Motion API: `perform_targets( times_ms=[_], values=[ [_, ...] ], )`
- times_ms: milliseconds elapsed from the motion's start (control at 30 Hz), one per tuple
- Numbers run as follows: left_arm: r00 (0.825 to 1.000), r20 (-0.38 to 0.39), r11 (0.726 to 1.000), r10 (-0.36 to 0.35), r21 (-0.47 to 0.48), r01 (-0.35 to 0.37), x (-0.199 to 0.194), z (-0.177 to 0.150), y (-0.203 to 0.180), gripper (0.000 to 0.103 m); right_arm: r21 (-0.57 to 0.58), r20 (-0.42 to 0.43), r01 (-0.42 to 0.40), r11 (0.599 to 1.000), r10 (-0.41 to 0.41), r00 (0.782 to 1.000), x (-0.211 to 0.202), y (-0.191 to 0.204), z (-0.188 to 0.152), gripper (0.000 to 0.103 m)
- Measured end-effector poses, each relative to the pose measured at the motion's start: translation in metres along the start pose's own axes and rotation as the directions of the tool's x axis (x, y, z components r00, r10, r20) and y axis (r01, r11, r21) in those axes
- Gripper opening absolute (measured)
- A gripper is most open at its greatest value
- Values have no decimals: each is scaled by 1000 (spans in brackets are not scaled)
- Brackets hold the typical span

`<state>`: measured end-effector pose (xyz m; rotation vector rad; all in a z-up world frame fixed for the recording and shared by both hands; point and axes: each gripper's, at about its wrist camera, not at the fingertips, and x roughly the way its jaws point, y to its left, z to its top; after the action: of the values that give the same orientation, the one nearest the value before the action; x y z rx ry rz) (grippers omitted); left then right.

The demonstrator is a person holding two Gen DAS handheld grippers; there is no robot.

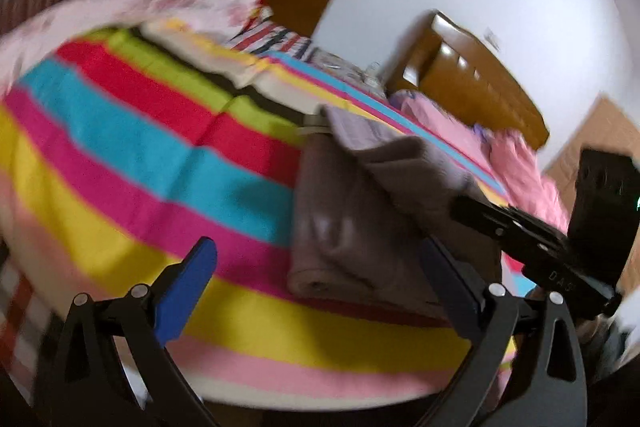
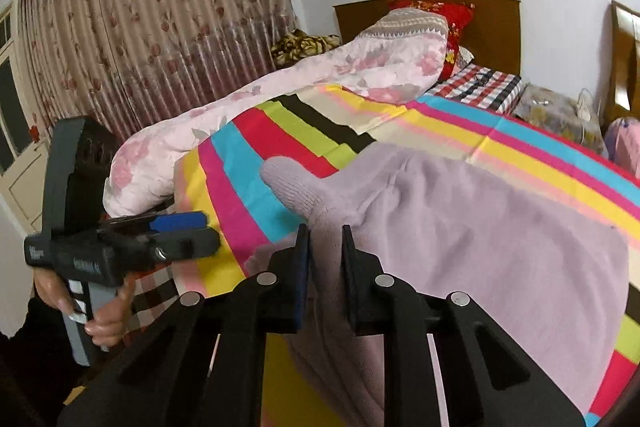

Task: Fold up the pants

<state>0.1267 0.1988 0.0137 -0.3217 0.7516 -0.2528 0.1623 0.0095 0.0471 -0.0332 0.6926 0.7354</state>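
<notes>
Only one scrap of lettering is on show — pale raised letters on the black body of the right gripper point(image 1: 456, 211), seen from the left wrist, and they look like "DAS", though the blur leaves that uncertain. On the left gripper point(image 2: 180, 227) there's white print along the dark side of its body — too smeared to read a single word.

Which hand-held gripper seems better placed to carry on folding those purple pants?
Right. The right hand-held gripper is already shut on the pants; the left hand-held gripper is open, holding nothing.
</notes>
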Motion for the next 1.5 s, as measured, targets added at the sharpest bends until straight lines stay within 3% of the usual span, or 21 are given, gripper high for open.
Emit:
perform_targets(
  times_ms=[67, 200, 333, 433, 533, 567, 667, 767, 800, 867, 900, 933, 967, 1000, 1100, 1167, 1233, 1300, 1367, 1433, 1500],
  values=[
    [999, -1, 994, 38, 98, -38, 10, 2, -14, 87, -6, 1, 5, 1000, -5, 1000, 1, 1, 1, 18],
    [998, -65, 970, -20, 239, 35, 35, 6, -35, 51, 3, 7, 11, 1000, -11, 1000, -3, -2, 2, 18],
    [993, -119, 966, 16, 259, 15, 63, 5, -34, 48, 20, 17, 5, 1000, -5, 1000, -5, -5, 5, 18],
    [991, -131, 970, -15, 238, 46, 65, 4, -27, 43, 19, 14, 4, 1000, -4, 1000, -4, -4, 4, 18],
    [993, -113, 967, -24, 249, 52, 59, 5, -22, 3, 17, 5, 4, 1000, -4, 1000, -1, -4, 4, 18],
    [995, -95, 972, -26, 230, 47, 55, 7, -18, 1, 16, 7, 5, 1000, -5, 1000, -1, -4, 5, 18],
    [999, -14, 982, 46, 182, -42, 33, 10, -8, 0, -18, 53, 32, 999, -31, 998, -15, 5, 12, 18],
    [1000, 5, 998, 23, 57, -23, 14, 11, 25, 0, -35, 67, 41, 999, -39, 997, -21, 8, 10, 18],
    [1000, 14, 999, 14, 34, -14, 9, 9, 32, 0, -25, 59, 31, 999, -29, 998, -19, 6, 7, 18],
    [994, 5, 994, -110, 16, 110, 0, 10, 32, 0, -16, 36, 23, 1000, -23, 999, -11, 3, 2, 18],
    [991, 3, 991, -131, 40, 131, -1, 13, 23, 5, -14, 26, 19, 1000, -19, 999, -7, 2, 0, 18],
    [990, -2, 987, -144, 74, 144, -2, 16, 13, 30, -10, 27, 14, 1000, -14, 1000, -7, 1, -1, 18],
    [985, -23, 980, -172, 97, 173, 2, 20, 4, 65, -7, 33, 13, 1000, -13, 999, -7, 1, -1, 18],
    [979, -36, 973, -201, 111, 204, 6, 22, -3, 72, -6, 39, 14, 1000, -14, 999, -8, 1, 0, 18],
    [963, -136, 954, -231, 161, 252, 38, 28, -20, 62, 11, 63, 15, 1000, -15, 998, -17, -3, 5, 18],
    [950, -226, 941, -218, 209, 266, 62, 22, -29, 14, 27, 77, 20, 999, -22, 997, -23, -8, 7, 18],
    [947, -271, 944, -172, 229, 237, 86, 17, -31, 9, 36, 83, 20, 999, -23, 996, -26, -12, 8, 18],
    [945, -254, 958, -205, 147, 247, 91, 20, -22, 5, 37, 81, 16, 999, -19, 997, -25, -13, 7, 18],
    [966, -192, 974, -173, 115, 197, 83, 23, -16, 11, 33, 77, 13, 999, -16, 997, -23, -13, 7, 18],
    [976, -162, 979, -144, 117, 164, 73, 22, -15, 54, 28, 75, 7, 1000, -9, 997, -20, -12, 6, 18],
    [982, -125, 984, -139, 90, 151, 63, 21, -12, 55, 18, 69, -2, 1000, 1, 998, -19, -11, 4, 18]
  ],
)
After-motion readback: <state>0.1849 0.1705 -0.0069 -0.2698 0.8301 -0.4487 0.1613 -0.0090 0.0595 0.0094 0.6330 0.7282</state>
